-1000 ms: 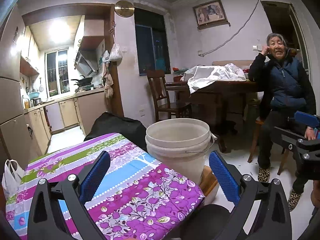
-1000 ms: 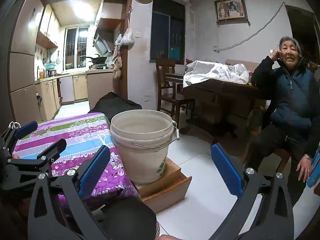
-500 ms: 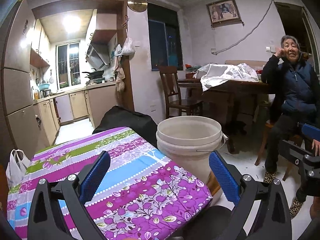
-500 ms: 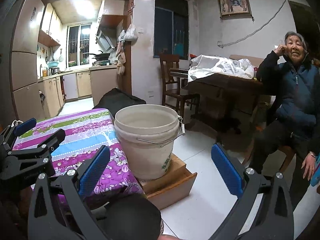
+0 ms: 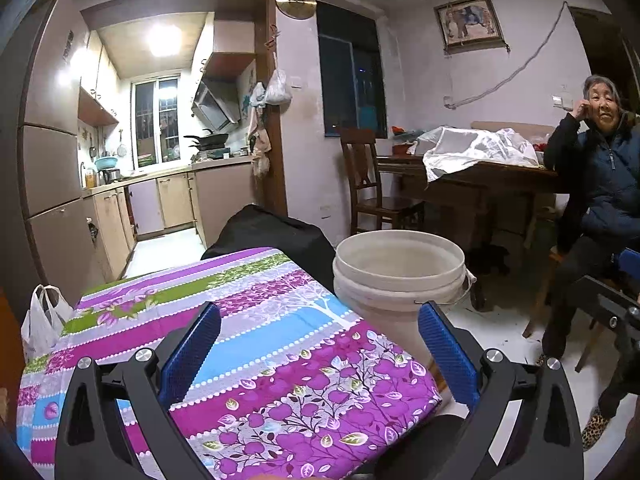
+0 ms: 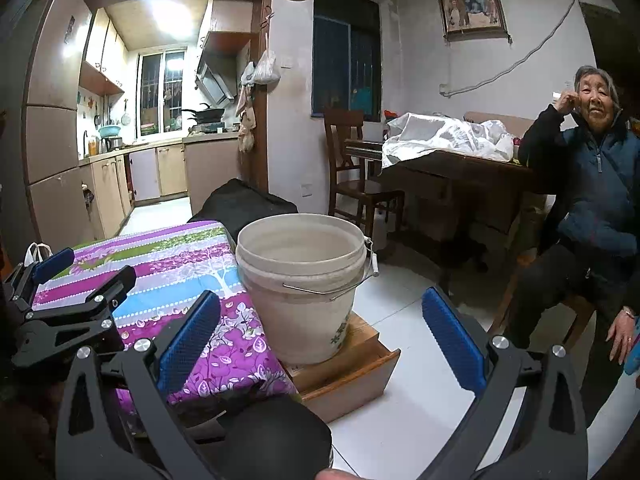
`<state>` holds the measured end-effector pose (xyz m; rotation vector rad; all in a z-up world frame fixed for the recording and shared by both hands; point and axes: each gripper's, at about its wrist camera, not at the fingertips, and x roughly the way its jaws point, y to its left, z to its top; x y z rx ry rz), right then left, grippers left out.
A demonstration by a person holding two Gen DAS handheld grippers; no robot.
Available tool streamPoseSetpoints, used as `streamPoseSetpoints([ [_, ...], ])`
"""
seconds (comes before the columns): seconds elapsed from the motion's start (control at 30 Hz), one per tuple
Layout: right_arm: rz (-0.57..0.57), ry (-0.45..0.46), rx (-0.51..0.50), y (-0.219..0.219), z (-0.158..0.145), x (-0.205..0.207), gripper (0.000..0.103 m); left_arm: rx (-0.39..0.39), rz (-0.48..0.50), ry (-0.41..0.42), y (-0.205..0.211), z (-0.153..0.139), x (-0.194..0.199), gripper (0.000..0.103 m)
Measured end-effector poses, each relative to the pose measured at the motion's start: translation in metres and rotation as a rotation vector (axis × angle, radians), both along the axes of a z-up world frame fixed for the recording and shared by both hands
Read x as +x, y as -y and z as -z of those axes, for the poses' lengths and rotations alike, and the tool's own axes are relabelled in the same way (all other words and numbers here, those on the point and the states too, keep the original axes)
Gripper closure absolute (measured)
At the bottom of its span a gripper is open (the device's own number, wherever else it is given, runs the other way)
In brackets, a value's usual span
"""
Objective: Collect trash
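A white plastic bucket [image 5: 400, 276] with a wire handle stands beside the right end of a table covered by a purple floral cloth [image 5: 256, 340]. In the right wrist view the bucket [image 6: 304, 280] sits on a wooden box [image 6: 344, 368] on the floor. My left gripper [image 5: 318, 354] is open and empty above the cloth, and it also shows at the left of the right wrist view [image 6: 76, 280]. My right gripper [image 6: 320, 340] is open and empty, in front of the bucket. No trash shows on the cloth.
A woman [image 6: 592, 208] sits on a chair at the right. Behind stand a dark wooden table with a white plastic sheet [image 5: 476, 150] and a wooden chair [image 5: 372, 184]. A black bag [image 5: 272, 232] lies behind the cloth table. A white plastic bag [image 5: 42, 320] hangs at the left.
Both grippers have shifted so the scene slid right and down in the left view; the bucket and table look a little farther. Both stay open and empty.
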<state>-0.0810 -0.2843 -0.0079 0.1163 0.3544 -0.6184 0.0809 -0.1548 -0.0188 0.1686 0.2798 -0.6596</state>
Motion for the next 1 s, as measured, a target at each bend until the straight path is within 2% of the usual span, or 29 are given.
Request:
streamPoseSetpoints([
  [0.33, -0.003, 0.009, 0.02, 0.004, -0.001, -0.001, 0.005, -0.01, -0.034, -0.045, -0.002, -0.001, 0.006, 0.005],
  [1.0, -0.037, -0.008, 0.016, -0.001, 0.002, 0.015, 0.005, 0.003, -0.137, -0.055, -0.012, 0.001, 0.019, 0.005],
])
